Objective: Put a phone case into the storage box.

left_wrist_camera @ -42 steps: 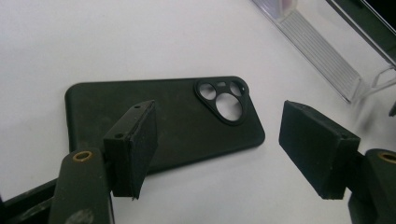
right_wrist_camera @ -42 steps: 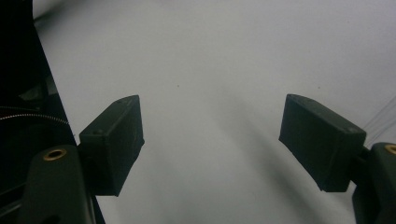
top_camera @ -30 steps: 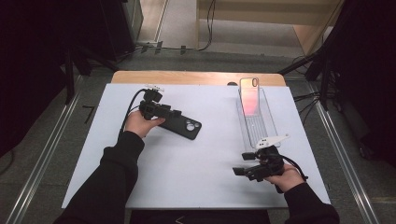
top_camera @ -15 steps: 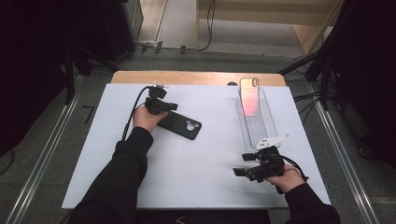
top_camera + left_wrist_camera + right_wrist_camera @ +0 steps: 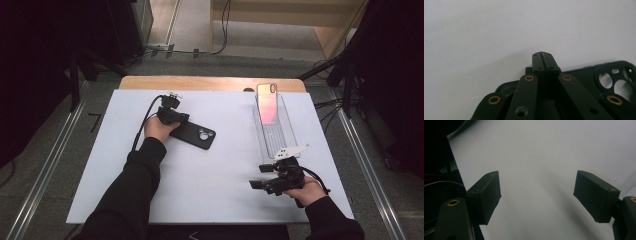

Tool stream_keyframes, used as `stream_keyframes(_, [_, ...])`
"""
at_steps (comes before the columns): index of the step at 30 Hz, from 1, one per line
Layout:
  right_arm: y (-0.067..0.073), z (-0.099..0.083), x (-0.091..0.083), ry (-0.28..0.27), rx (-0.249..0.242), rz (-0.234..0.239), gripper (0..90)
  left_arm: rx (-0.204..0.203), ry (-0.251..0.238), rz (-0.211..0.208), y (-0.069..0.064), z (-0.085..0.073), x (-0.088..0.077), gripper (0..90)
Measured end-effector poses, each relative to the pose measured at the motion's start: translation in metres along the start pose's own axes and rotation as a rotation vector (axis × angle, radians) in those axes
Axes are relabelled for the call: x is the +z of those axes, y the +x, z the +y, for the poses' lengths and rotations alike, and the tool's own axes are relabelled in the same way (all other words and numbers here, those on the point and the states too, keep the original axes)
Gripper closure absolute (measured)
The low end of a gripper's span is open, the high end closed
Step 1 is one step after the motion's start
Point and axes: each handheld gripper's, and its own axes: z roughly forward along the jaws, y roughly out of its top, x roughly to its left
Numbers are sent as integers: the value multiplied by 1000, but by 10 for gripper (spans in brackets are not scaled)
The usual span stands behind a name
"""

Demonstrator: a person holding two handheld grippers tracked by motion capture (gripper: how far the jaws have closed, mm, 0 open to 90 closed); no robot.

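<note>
A: Phone case (image 5: 192, 134), black, lies flat on the white table (image 5: 225, 200), left of centre. My left gripper (image 5: 543, 55) has just closed; the pads meet at the case's near edge, but whether the rim is pinched I cannot tell.

B: Right side?

A: Right gripper (image 5: 536, 192) hangs wide open, holding nothing, near the clear tray (image 5: 286, 135) carrying the phone (image 5: 267, 102). Step: grasping the case. Next I judge a careful test lift.
</note>
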Motion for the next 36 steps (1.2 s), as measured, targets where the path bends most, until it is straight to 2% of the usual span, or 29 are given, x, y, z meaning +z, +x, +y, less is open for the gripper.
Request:
stream_keyframes(3, [0, 0, 0, -2, -5, 0, 198, 21, 17, 4, -1, -3, -4, 900])
stream_keyframes(6, [0, 0, 0, 0, -2, -2, 198, 21, 21, -3, -2, -8, -8, 900])
stream_keyframes(8, [0, 0, 0, -1, -3, -2, 198, 43, 23, 8, -5, -13, -12, 900])
stream_keyframes(12, [0, 0, 1, -1, -7, 3, 198, 53, 19, 1, -8, -22, -17, 900])
stream_keyframes(22, [1, 1, 1, -3, -10, 0, 198, 93, 50, -14, -16, -40, -31, 900])
stream_keyframes(28, [1, 1, 0, -2, -14, 2, 198, 86, 58, -49, -19, -49, -37, 900])
stream_keyframes(32, [2, 1, 0, -3, -13, 4, 198, 60, 47, -75, -20, -57, -41, 900])
stream_keyframes(36, [2, 1, -1, -5, -15, 4, 198, 68, 61, -81, -22, -63, -46, 899])
